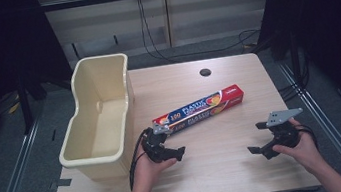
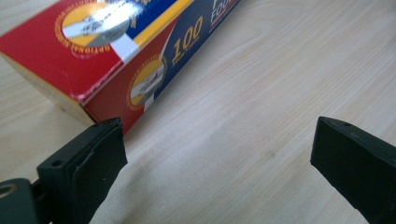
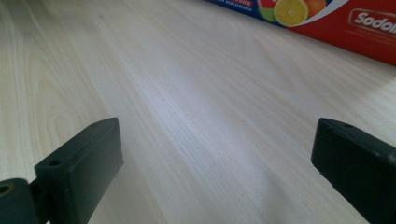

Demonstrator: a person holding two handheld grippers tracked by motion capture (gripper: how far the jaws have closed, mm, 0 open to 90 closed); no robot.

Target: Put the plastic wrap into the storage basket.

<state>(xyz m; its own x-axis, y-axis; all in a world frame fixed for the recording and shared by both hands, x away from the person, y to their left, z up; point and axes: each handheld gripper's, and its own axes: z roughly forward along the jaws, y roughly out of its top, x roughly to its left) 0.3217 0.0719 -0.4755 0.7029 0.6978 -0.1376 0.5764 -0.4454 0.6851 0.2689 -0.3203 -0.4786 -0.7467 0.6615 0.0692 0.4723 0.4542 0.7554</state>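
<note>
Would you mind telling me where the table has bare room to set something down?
The table is bare behind the plastic wrap box, around the round hole, and between the left hand-held gripper and right hand-held gripper. It is crowded between box and cream bin.

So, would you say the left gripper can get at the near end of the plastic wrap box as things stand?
Probably yes: the left gripper is open right beside the plastic wrap box, whose end lies just off one jaw, with bare table between them and nothing in the way.

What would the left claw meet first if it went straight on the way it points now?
Probably the near end of the plastic wrap box: the open left claw aims just beside it, so one finger would likely strike it.
</note>
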